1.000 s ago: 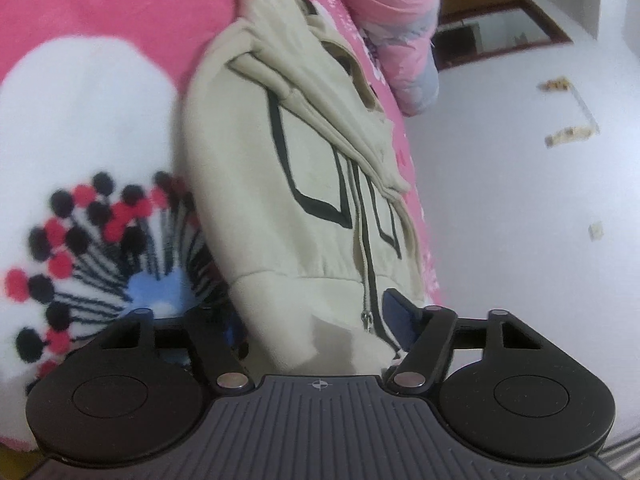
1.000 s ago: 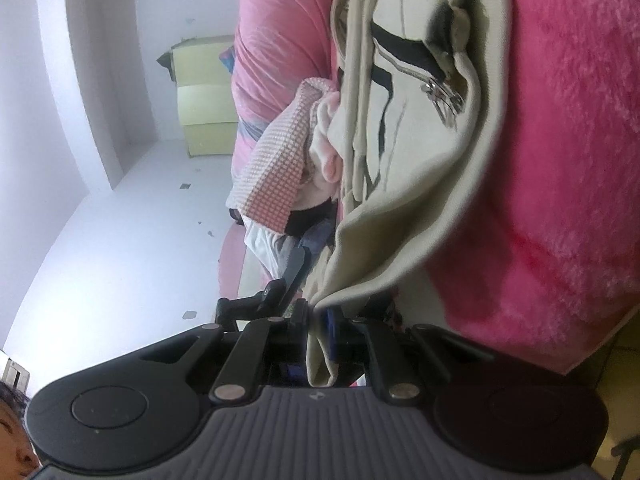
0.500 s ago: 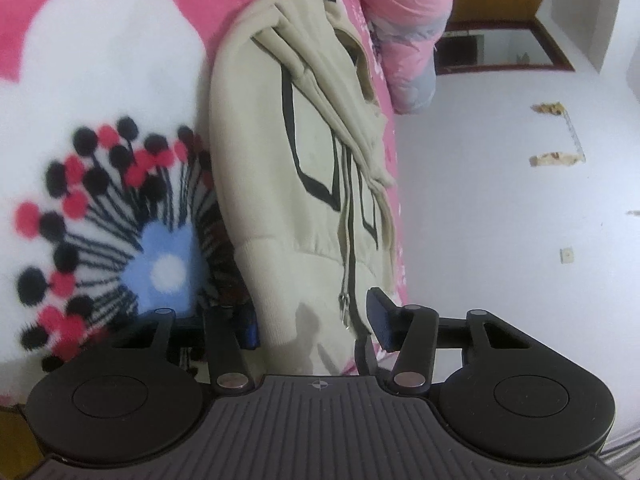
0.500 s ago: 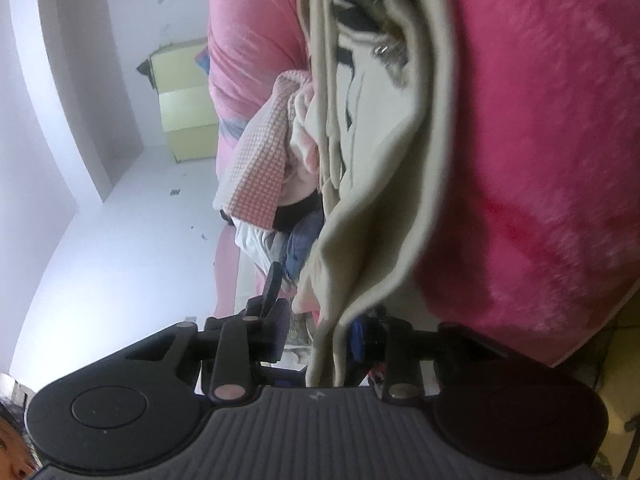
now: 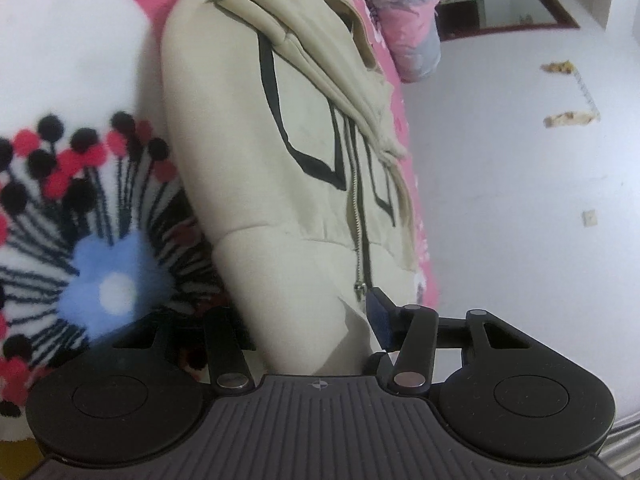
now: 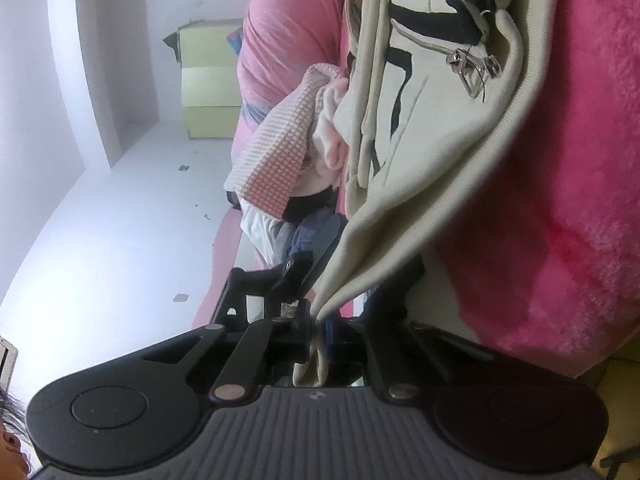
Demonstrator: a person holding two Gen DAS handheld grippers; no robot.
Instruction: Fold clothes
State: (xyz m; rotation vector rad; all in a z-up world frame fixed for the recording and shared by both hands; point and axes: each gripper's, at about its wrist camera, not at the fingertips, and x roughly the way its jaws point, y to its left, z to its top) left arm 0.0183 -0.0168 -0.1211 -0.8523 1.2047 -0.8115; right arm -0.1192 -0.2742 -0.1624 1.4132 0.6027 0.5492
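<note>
Lying lengthwise on a fluffy pink blanket with a white patch and a blue flower, spread over a bed: a cream zip-up hooded sweatshirt with black line trim, sleeves already brought in over the body, hood end at the far side. Folding looking about halfway done, judging by the narrow shape; hem-to-hood fold remaining, then the other clothes.

Straddling the ribbed hem near the zip pull, left tongs with jaws partly apart, having just been closing in; hem cloth sitting between them, near pad appearing to touch it, firm pinch not clear.

Pinching an edge of the same sweatshirt, right tongs squeezed together on a thin fold of cream cloth, lifting it off the blanket so it drapes upward toward the metal zip puller.

Waiting beyond, a heap of unfolded garments, pink checked cloth on top.
</note>
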